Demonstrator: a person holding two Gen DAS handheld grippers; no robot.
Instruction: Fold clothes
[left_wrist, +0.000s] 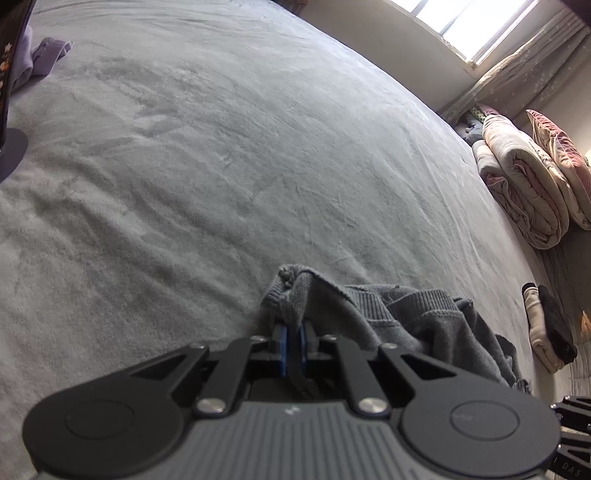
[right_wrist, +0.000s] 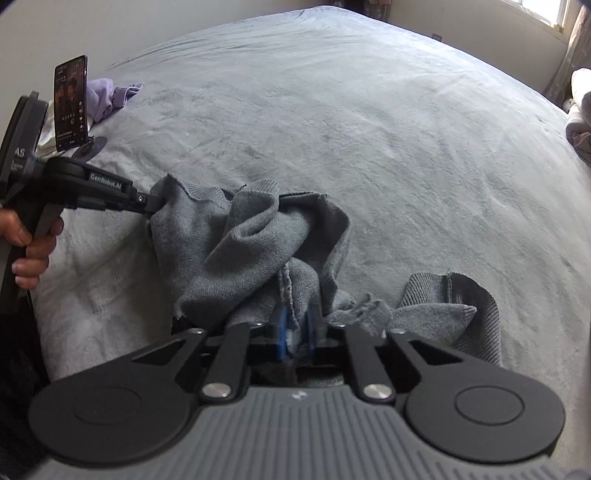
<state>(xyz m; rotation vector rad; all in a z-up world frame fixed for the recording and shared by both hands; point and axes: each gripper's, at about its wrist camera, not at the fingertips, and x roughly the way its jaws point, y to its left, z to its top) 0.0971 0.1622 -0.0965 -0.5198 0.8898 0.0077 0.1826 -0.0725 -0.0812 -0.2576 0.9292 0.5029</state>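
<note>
A crumpled grey knitted sweater (right_wrist: 255, 243) with ribbed edges is seen on a wide bed covered by a pale grey fleece blanket (right_wrist: 388, 122). The sweater lies at the near side of the bed, just in front of both grippers, and it is bunched in loose folds, not spread flat.

The left gripper (left_wrist: 293, 328), black with blue pads, is pressed together on a ribbed edge of the sweater, and a small bunch of the knit is pinched between its pads and stands up above them. In the right wrist view the same left gripper (right_wrist: 157, 205) is seen from the side, held by a hand (right_wrist: 31, 240) of the person, with its tip at the left corner of the sweater.

The right gripper (right_wrist: 297, 328) is nearly closed on another fold of the grey knit, which is held between its blue pads. A ribbed cuff or hem of the sweater is lying on the blanket just to the right of it.

A black phone (right_wrist: 71, 101) is placed upright on a small round stand at the left part of the bed, near a crumpled lilac garment (right_wrist: 110, 94). Folded pink and white quilts (left_wrist: 524, 181) are stacked at the right end of the bed, under a window (left_wrist: 465, 22).
</note>
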